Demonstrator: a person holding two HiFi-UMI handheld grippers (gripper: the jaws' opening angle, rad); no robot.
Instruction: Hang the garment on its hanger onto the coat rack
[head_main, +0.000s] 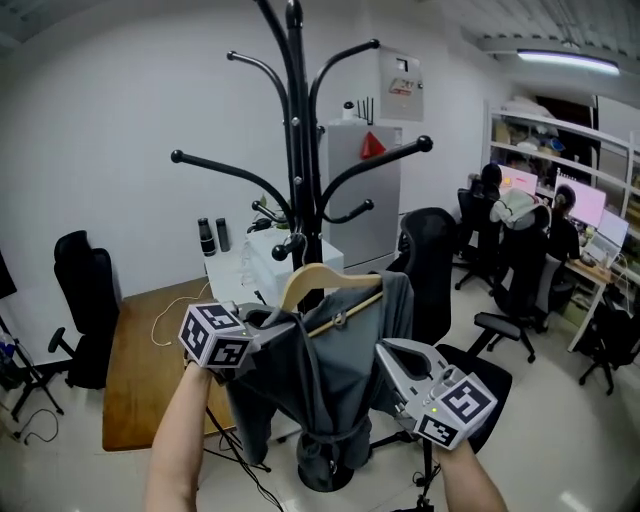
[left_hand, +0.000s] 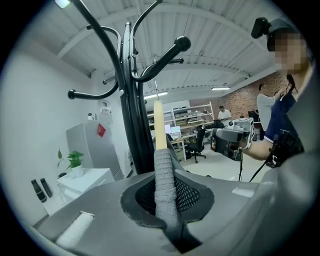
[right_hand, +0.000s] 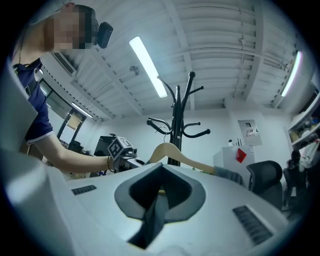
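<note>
Rising past the top edge of the head view, the black coat rack has its base hidden behind the grey garment. The garment hangs on a wooden hanger held just in front of the pole, and the hanger's hook is lost against it. The left gripper is clamped on the hanger's cloth-covered end. The right gripper has its 2 jaws drawn together beside the garment; whether they pinch cloth is unclear.
</note>
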